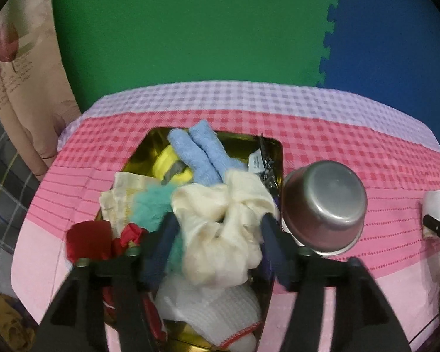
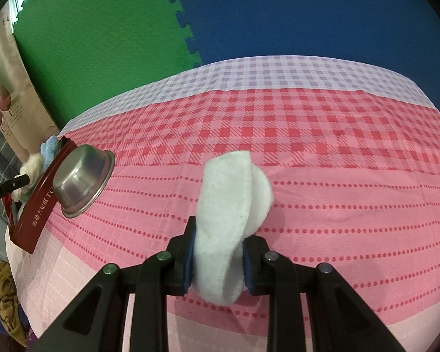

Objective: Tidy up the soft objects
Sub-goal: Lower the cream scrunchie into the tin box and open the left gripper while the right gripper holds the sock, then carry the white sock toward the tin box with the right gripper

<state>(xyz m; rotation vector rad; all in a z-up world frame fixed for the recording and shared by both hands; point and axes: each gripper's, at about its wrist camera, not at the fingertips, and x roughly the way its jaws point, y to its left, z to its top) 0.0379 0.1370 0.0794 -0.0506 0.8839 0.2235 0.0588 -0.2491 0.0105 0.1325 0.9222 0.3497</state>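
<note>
A gold-lined tin [image 1: 274, 143] on the pink checked tablecloth is packed with soft things: rolled blue towels [image 1: 199, 152], a teal fluffy piece [image 1: 152, 205], red fabric [image 1: 88, 240] and a white knitted cloth [image 1: 208, 305]. A cream cloth bundle [image 1: 220, 243] lies on top of the pile. My left gripper [image 1: 218, 220] stands open around it, one blue pad on each side. My right gripper [image 2: 220, 242] is shut on a white felt pad [image 2: 228, 199], folded and held above the tablecloth to the right of the tin.
An upturned steel bowl [image 1: 322, 205] leans against the tin's right side; from the right wrist it shows as the bowl [image 2: 82, 176] against the tin's red wall [image 2: 41, 208]. Green and blue foam mats [image 1: 190, 29] lie beyond the table. A floral cushion [image 1: 20, 88] sits at the left.
</note>
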